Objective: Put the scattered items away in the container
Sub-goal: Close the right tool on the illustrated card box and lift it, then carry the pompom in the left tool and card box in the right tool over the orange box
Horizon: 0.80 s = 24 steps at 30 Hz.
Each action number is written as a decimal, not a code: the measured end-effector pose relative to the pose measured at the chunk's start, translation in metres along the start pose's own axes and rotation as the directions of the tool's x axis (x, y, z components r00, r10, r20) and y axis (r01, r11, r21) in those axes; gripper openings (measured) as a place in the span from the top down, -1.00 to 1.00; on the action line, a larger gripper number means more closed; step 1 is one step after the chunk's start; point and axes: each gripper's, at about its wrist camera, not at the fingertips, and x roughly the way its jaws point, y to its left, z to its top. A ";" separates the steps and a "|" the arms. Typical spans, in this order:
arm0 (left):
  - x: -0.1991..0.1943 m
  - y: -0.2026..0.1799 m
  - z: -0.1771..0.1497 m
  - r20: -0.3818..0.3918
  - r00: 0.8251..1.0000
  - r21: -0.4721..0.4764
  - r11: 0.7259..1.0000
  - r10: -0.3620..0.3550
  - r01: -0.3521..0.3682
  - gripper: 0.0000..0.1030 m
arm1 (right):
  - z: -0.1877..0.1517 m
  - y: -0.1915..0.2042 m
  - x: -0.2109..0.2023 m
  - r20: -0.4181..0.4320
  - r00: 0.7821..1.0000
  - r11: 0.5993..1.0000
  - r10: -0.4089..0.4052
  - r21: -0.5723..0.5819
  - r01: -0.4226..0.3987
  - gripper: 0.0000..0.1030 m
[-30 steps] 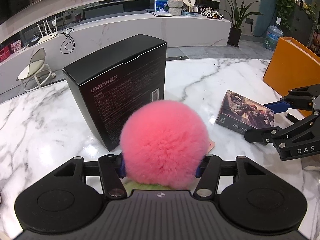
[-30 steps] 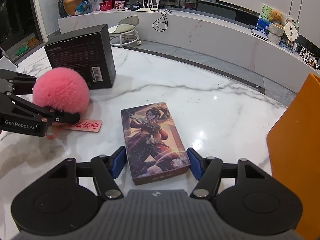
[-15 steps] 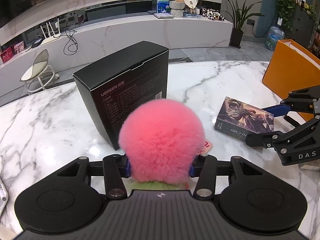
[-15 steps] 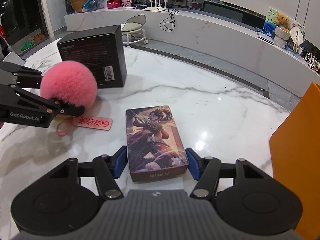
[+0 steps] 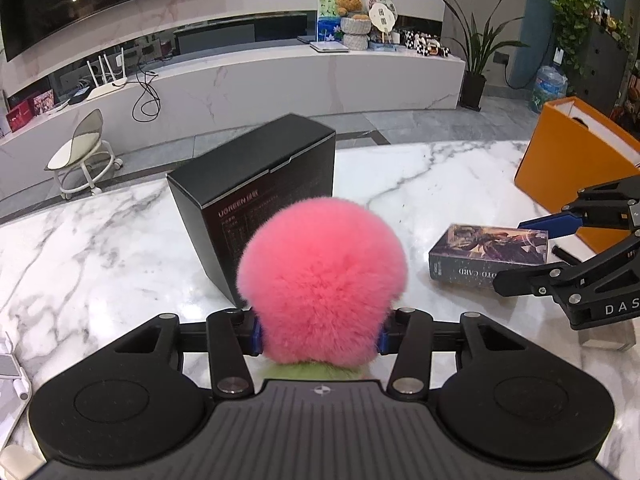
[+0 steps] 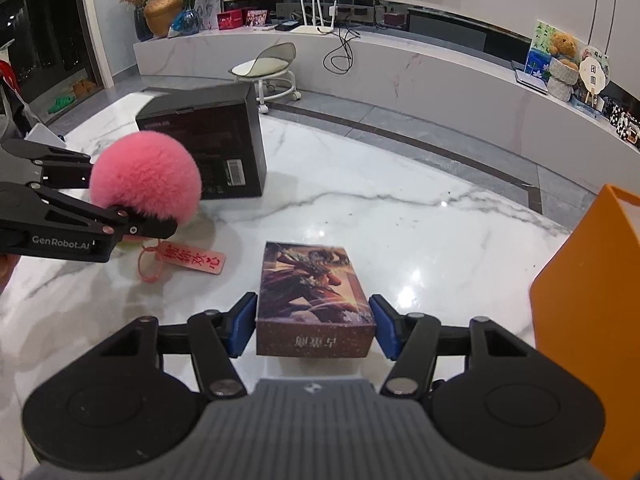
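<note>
Left gripper [image 5: 319,330] fingers clamp the pink pompom [image 5: 322,280]; right gripper [image 6: 313,325] fingers grip the card box [image 6: 314,300]

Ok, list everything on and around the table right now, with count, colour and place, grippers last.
pompom: one, pink, clamped in the left gripper, green part beneath it
tag: one, red with a pink cord, below the pompom
card box: one, dark picture print, between the right gripper's pads, its near end off the table
black box: one, black, standing on the table behind the pompom
container: one, orange, at the table's right edge
table: one, white marble
stool: one, white, on the floor behind the table
left gripper: black, blue pads, shut on the pompom
right gripper: black, blue pads, shut on the card box
</note>
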 end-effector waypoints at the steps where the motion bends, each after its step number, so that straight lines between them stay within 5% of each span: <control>1: -0.002 -0.001 0.000 0.004 1.000 0.002 1.000 -0.001 0.001 -0.06 | 0.001 0.000 -0.002 0.004 1.000 1.000 0.001 0.002 -0.001 -0.21; 24: -0.034 -0.040 0.015 0.060 0.998 0.055 0.998 -0.033 0.030 -0.06 | 0.014 -0.025 -0.068 0.116 0.992 0.997 -0.045 0.075 0.036 -0.20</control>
